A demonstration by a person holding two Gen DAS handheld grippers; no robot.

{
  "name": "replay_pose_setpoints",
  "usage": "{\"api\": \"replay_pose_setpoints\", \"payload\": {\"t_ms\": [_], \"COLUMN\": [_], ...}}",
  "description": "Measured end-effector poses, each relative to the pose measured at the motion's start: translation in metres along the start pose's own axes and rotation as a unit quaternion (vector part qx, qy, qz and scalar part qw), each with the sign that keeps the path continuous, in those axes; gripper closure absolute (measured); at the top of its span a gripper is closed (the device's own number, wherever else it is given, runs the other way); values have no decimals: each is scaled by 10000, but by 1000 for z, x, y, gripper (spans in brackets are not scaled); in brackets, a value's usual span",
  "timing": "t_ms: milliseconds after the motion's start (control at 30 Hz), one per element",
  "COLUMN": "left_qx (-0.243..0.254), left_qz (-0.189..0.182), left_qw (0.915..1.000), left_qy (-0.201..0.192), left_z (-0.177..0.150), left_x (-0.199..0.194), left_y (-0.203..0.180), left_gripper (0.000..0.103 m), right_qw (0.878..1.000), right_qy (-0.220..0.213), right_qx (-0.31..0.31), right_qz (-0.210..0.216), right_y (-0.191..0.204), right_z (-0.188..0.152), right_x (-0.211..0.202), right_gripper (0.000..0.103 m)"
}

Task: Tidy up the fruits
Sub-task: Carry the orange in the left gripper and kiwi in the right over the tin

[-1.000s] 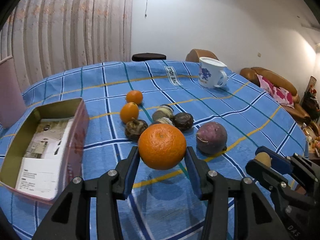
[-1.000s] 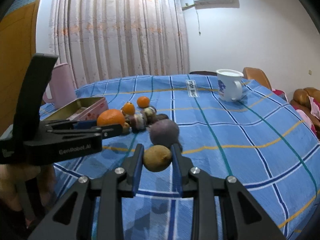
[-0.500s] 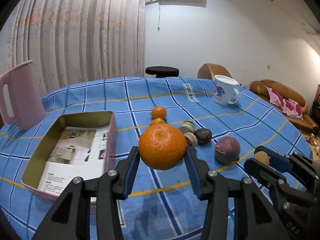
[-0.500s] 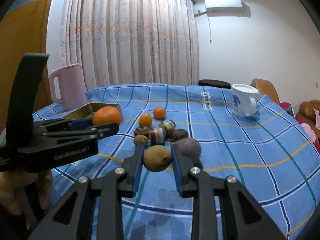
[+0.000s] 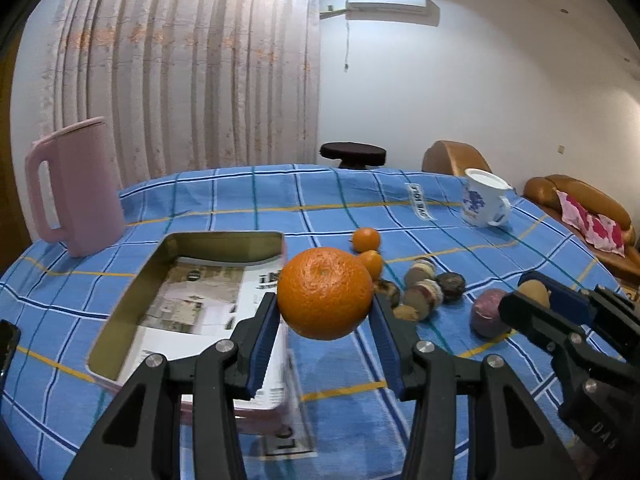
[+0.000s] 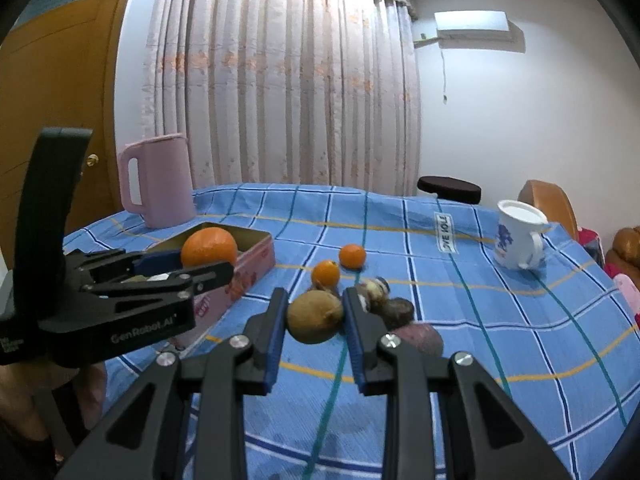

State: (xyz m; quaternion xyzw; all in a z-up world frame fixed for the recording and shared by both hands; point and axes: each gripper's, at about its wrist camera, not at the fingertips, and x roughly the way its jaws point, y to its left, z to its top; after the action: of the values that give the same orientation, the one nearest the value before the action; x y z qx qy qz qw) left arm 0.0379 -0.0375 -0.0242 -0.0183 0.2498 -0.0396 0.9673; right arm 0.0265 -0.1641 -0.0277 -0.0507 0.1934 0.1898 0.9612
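Tablecloth point(image 5: 224, 196): two small oranges point(image 5: 366, 239), one mug point(image 5: 482, 198).

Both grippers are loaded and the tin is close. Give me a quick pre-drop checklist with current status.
1. Left gripper holds the large orange between both pads: ok.
2. Right gripper holds the brown fruit: ok.
3. Large orange over the open tin: not ok; it hangs by the tin's right wall.
4. Room in the tin: ok; only printed paper lines its floor.
5. Grippers apart from each other: ok.
6. Pink jug stands behind the tin, out of the path: ok.
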Motion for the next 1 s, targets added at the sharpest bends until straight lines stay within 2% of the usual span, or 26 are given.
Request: {"api": "replay_pose_setpoints", "payload": {"t_ms": [567,1000], "left_qx": [-218,-349], "left_qz": [652,893], "left_qw": [9976,9952], "left_qy": [-22,198], "left_z": [12,15], "left_x": [-1,16], "left_y": [60,101], "left_gripper": [55,55], "right_qw": [9969,9933], "right_qy": [-259,-23], "right_qx": [-464,-536], "right_qz": [571,1026], "right_y": [40,76], "right_z": [59,75], "right_x": [35,97], "right_gripper": [73,72]}}
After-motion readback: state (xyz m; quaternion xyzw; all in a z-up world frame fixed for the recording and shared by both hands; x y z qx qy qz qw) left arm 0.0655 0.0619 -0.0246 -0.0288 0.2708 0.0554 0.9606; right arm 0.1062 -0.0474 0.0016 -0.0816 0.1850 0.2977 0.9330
